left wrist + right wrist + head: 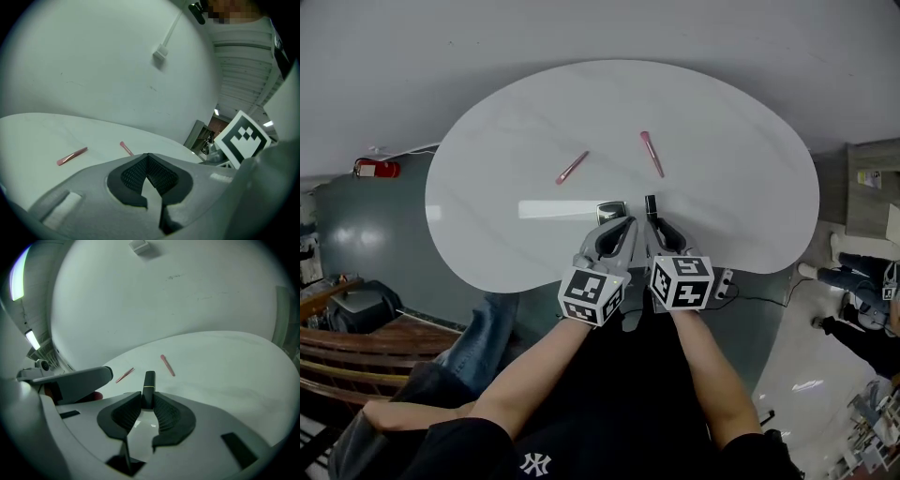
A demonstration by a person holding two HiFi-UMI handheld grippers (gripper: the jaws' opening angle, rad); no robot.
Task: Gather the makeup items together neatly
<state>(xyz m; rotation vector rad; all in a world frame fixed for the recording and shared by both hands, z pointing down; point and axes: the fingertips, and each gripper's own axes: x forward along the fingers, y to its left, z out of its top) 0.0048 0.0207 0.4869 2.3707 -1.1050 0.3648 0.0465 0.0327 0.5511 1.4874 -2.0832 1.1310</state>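
My right gripper (pixel 148 398) is shut on a black lipstick tube (pixel 149 384) with a thin gold band, which sticks out forward past the pads. In the head view the right gripper (pixel 655 225) holds the tube (pixel 651 204) over the near middle of the white table (pixel 731 206). My left gripper (pixel 622 225) sits close beside it, jaws shut (pixel 147 157), nothing showing between the pads. A small dark square compact (pixel 611 211) lies at its tip. Two pink slim tools lie farther out: one at the left (pixel 572 168) (pixel 71 156) (pixel 124 375), one at the right (pixel 652 153) (pixel 125 148) (pixel 167 365).
The table's near edge (pixel 534 281) runs just under my hands. A red extinguisher (pixel 377 168) is on the floor at the left, wooden benches (pixel 356 347) at the lower left. A cabinet (pixel 872 187) and a seated person (pixel 862 281) are at the right.
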